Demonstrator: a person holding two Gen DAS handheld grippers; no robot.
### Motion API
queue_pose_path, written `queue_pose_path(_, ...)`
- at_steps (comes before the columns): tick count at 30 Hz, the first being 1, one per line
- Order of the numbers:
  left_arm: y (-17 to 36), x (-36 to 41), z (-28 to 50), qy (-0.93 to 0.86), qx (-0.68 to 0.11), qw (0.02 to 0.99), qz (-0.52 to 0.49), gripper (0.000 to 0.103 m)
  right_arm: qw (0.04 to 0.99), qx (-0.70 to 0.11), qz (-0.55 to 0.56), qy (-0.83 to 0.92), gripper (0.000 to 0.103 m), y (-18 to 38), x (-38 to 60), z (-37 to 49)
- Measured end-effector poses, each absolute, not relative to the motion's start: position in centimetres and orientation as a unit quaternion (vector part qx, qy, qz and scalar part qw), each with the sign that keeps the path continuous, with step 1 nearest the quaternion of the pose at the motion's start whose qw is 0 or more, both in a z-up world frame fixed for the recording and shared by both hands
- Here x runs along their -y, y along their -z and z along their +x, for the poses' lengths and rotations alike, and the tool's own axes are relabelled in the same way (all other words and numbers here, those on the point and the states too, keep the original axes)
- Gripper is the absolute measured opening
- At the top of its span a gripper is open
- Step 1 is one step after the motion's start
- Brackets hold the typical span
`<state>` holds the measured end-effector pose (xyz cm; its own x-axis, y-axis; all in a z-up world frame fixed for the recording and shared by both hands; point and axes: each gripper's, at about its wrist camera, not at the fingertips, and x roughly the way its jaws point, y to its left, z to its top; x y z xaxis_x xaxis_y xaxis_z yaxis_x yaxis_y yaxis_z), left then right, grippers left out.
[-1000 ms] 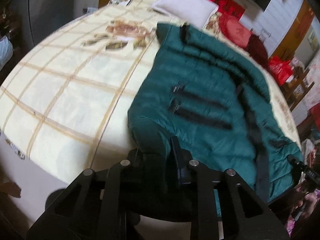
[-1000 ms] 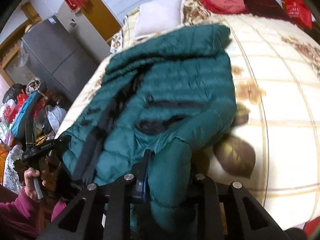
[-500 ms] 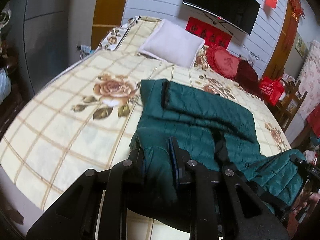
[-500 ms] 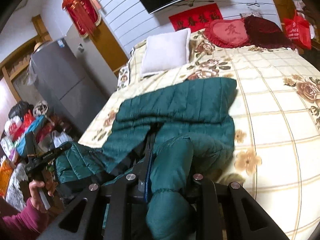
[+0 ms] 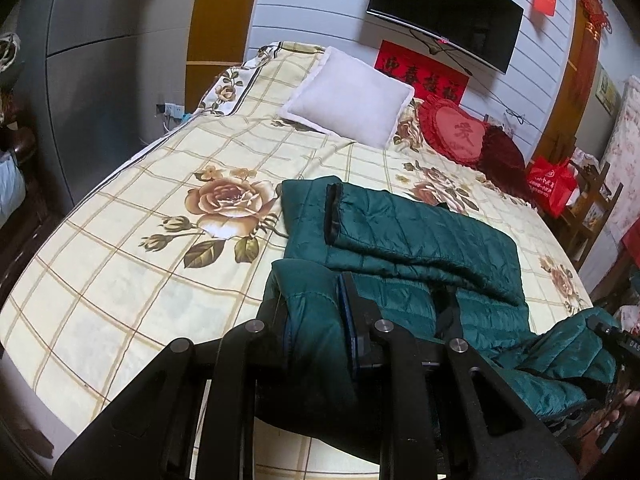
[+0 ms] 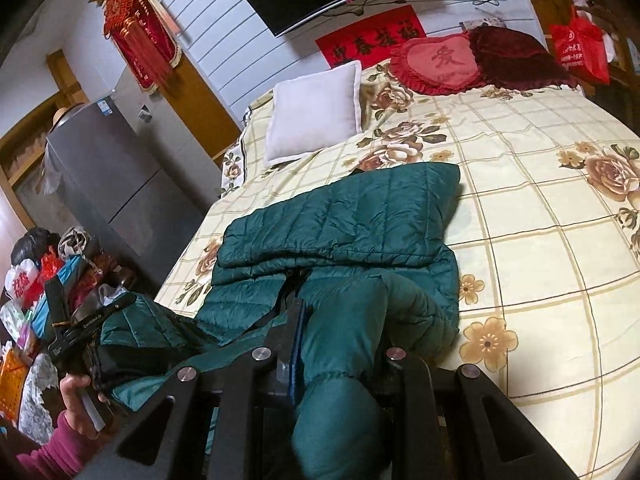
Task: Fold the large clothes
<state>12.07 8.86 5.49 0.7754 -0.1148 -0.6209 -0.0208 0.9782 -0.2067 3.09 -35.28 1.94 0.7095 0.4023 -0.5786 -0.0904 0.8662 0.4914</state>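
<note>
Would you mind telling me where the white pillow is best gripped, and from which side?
Take the white pillow by its near corner, coming from the foot of the bed. That corner points toward us and lies free on the sheet; the far edge sits against the wall, and the red cushion crowds its right side.

The right gripper [image 6: 340, 344] is clamped on a fold of the green padded jacket [image 6: 344, 220], which lies partly folded on the flowered bedspread [image 6: 540, 240]. At lower left, a hand [image 6: 78, 408] holds the left gripper [image 6: 86, 320], also pinching the jacket. A white pillow [image 6: 314, 114] lies beyond.
</note>
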Motion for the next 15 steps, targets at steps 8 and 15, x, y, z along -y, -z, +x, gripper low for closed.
queue_pose_path(8, -5.8, -8.9, 13.2, 0.02, -0.33, 0.938, -0.104, 0.019, 0.9, -0.353, 0.22, -0.128, 0.02, -2.1, 35.4, 4.1)
queue_pose_path(15, -6.5, -8.6, 14.7, 0.013, -0.322, 0.941, -0.1, 0.019, 0.903, -0.349, 0.223, -0.117, 0.02, -2.4, 35.7, 6.1)
